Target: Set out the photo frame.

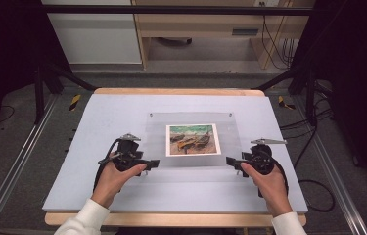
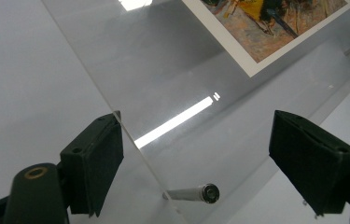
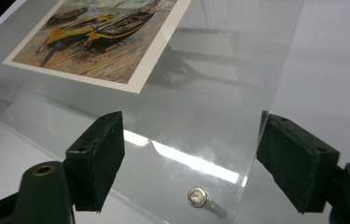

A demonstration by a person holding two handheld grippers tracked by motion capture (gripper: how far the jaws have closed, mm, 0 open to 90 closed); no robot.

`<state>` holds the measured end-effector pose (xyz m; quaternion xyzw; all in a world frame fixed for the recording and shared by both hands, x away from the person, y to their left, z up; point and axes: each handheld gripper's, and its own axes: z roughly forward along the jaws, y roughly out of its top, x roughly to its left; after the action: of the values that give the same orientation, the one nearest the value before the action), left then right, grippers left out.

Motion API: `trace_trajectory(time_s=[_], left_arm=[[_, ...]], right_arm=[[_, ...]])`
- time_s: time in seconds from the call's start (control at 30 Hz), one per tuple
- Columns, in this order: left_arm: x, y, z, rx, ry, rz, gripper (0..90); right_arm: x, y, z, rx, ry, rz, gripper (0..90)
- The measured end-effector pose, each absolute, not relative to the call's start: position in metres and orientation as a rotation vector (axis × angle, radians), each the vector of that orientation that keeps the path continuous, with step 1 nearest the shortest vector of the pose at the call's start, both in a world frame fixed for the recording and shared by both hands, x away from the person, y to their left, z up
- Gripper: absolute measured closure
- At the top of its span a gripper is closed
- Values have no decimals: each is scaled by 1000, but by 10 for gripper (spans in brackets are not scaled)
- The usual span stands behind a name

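A clear acrylic panel (image 1: 195, 160) lies on the pale blue mat (image 1: 117, 110), with a print of beached boats (image 1: 193, 139) under it. My left gripper (image 1: 152, 164) straddles the panel's near left corner (image 2: 163, 116); one pad rests by the side edge, the other stands apart, and the jaws are open. A metal standoff pin (image 2: 196, 193) shows at that corner. My right gripper (image 1: 230, 160) straddles the near right corner (image 3: 210, 93), also open, one pad beside the panel's edge. Another pin head (image 3: 197, 197) sits between its jaws. The print (image 3: 98, 42) lies farther in.
The mat covers a wooden table (image 1: 176, 219) whose edge runs just behind my hands. Black frame posts (image 1: 39, 93) and cables (image 1: 313, 186) flank the table. A wooden cabinet (image 1: 195, 24) stands beyond the far edge.
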<state>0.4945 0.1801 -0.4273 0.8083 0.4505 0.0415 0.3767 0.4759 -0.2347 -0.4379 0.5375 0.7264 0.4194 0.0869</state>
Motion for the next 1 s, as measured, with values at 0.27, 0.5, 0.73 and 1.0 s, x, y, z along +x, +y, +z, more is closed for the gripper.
trace_trajectory(time_s=[0.27,0.5,0.73,1.0], left_arm=[[485,184,-430,2006,1147,155,231],[483,189,-434,1951,1149,159,286],[478,189,-434,1934,1158,174,314],[476,189,-435,1919,1161,185,320]], right_arm=[[468,-234,-437,1562,2150,1242,254],[465,-234,-438,1558,2139,1249,256],[458,-234,-438,1540,2131,1249,263],[457,-234,-439,1522,2125,1250,264]])
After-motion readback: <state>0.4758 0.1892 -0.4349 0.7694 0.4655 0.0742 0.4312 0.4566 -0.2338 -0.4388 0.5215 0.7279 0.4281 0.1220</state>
